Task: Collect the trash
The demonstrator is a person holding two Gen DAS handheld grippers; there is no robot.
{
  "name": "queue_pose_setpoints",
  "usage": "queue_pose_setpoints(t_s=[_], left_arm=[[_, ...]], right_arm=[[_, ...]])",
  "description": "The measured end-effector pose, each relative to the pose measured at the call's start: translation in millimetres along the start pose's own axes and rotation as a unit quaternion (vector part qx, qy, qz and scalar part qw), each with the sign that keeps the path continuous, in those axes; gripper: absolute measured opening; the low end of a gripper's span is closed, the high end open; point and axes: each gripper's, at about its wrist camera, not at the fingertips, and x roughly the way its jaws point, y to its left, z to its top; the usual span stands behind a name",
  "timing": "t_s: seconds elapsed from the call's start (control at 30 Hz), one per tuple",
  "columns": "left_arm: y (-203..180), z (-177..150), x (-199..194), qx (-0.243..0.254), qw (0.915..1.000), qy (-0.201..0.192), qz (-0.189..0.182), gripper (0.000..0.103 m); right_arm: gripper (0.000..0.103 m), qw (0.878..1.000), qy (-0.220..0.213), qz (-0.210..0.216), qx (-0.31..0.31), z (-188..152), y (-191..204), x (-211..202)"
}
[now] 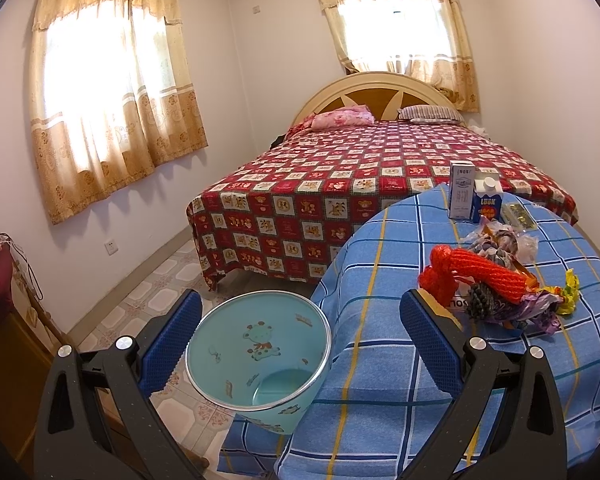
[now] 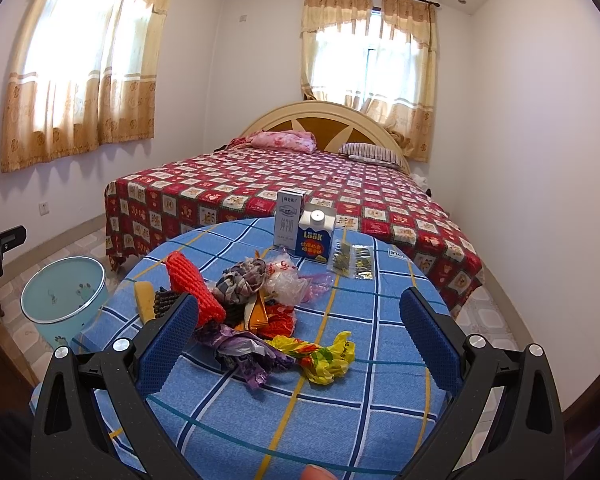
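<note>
A light blue trash bin [image 1: 260,356] with a cartoon print stands on the floor left of the round table; it also shows in the right wrist view [image 2: 64,300]. My left gripper [image 1: 300,344] hangs open above the bin's rim, holding nothing. On the table lies a trash pile: red foam netting [image 2: 192,288], crumpled wrappers [image 2: 244,280], a purple bag [image 2: 244,354] and a yellow wrapper [image 2: 324,354]. My right gripper [image 2: 300,340] is open, just above the yellow wrapper and purple bag. Two cartons, white [image 2: 288,218] and blue [image 2: 316,236], stand at the far side.
The table has a blue plaid cloth [image 2: 260,420]. Behind it stands a bed with a red patterned cover [image 2: 260,184]. Wooden furniture [image 1: 8,344] sits at the left. Tiled floor [image 1: 156,284] lies between bed, bin and wall. A fingertip [image 2: 318,472] shows at the bottom edge.
</note>
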Motion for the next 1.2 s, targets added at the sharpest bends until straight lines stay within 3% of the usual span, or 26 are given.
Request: queue_pose_setpoints(t_s=[0.93, 1.2], left_arm=[[-6.6, -4.8, 10.4, 0.012, 0.9999, 0.012, 0.0, 0.097], [-35.5, -28.2, 69.0, 0.023, 0.9966, 0.076, -0.023, 0.097]], right_arm=[[0.098, 1.0, 0.015, -0.011, 0.0, -5.8, -4.9, 10.0], [0.095, 0.997, 0.06, -0.037, 0.019, -38.6, -26.7, 61.2]])
